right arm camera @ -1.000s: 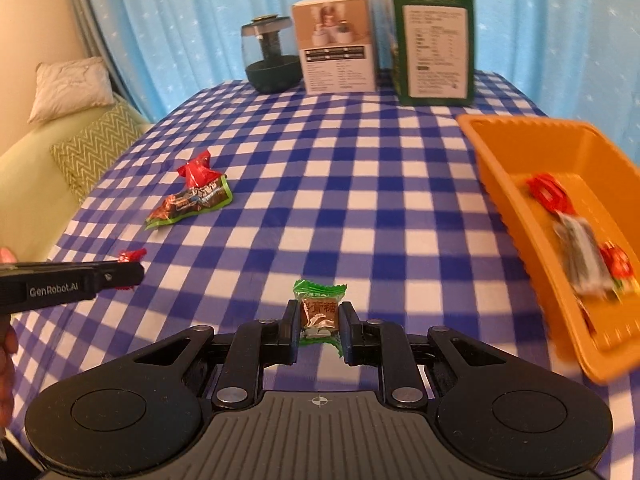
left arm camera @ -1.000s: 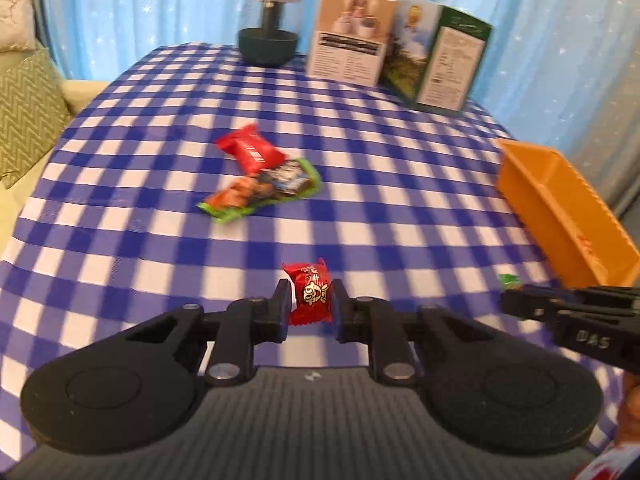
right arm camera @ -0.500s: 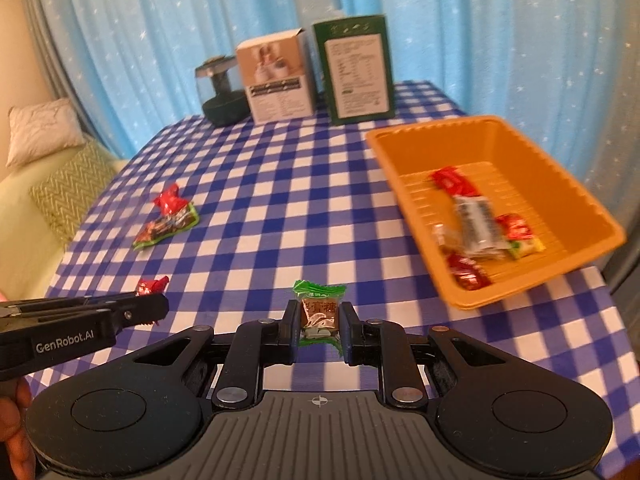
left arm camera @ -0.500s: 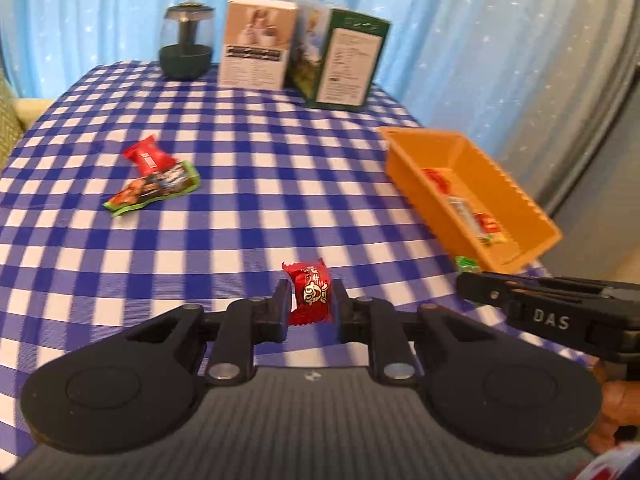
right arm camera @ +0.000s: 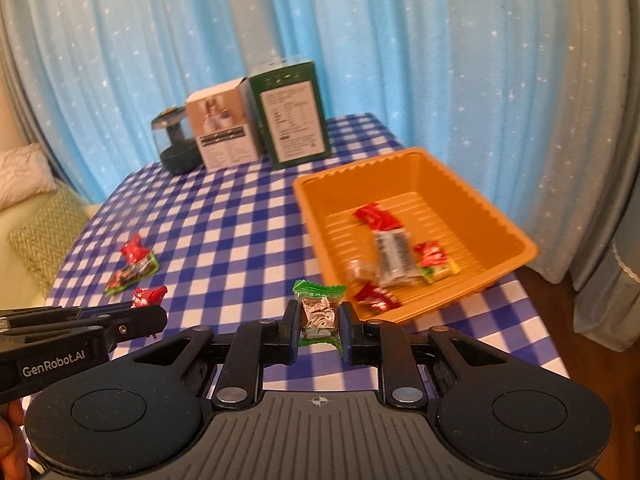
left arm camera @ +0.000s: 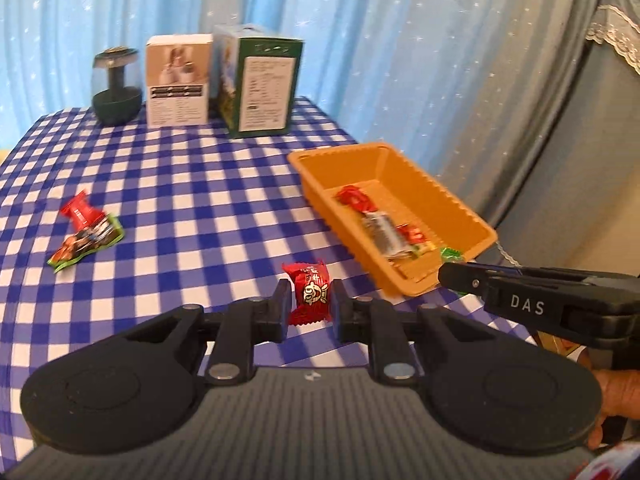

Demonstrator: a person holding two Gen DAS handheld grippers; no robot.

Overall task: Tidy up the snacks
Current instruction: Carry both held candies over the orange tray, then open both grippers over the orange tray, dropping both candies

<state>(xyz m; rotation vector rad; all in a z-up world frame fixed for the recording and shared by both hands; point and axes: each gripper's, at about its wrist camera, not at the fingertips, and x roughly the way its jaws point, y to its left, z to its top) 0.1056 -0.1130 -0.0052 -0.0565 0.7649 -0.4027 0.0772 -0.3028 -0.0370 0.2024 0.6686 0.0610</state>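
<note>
Two grippers each carry a snack: the left gripper [left arm camera: 310,307] is clamped on a red candy [left arm camera: 310,293], the right gripper [right arm camera: 319,326] on a green candy [right arm camera: 319,307], both aimed toward the orange tray [right arm camera: 516,236] at right, presumably for dropping in.

"DAS" – right gripper [left arm camera: 450,276], "GenRobot.AI" – left gripper [right arm camera: 158,318]

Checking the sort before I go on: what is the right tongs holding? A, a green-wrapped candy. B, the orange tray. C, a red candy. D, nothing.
A: the right tongs are shut on the green-wrapped candy, short of the orange tray; the red candy sits in the left tongs.
</note>
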